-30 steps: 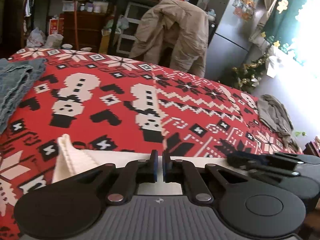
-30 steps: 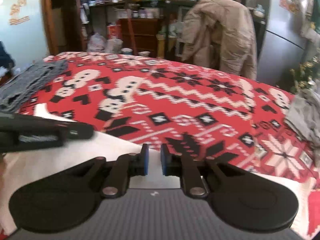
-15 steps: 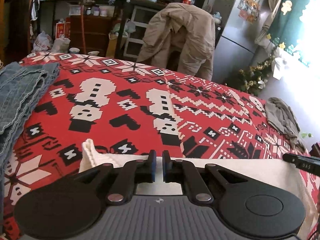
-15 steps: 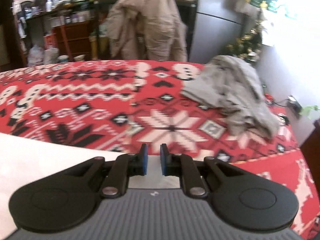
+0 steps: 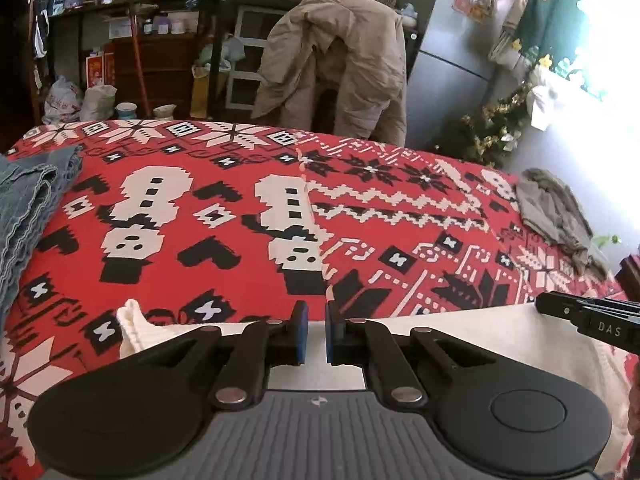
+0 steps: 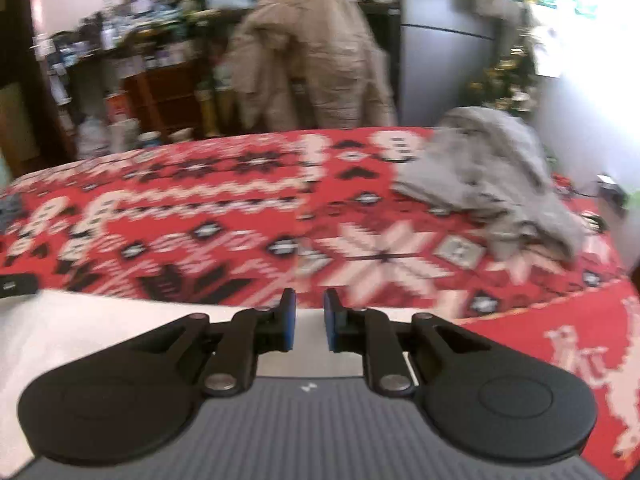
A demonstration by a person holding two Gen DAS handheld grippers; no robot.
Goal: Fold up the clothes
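Observation:
A white knit garment lies flat along the near edge of the red patterned bedspread. My left gripper is shut on the garment's far edge, near its left corner. In the left wrist view my right gripper reaches in from the right, over the same edge. In the right wrist view, which is blurred, the white garment spreads to the left under my right gripper. Its jaws are opening, with the cloth's edge in the gap between them.
A crumpled grey garment lies at the bed's far right. Folded blue denim lies at the left edge. Beyond the bed a beige coat hangs over a chair, beside a grey fridge and cluttered shelves.
My right gripper has slid to the right along the white garment's edge, away from the left gripper, and its jaws have parted slightly. The cloth now lies stretched out flat. The left gripper has stayed put.

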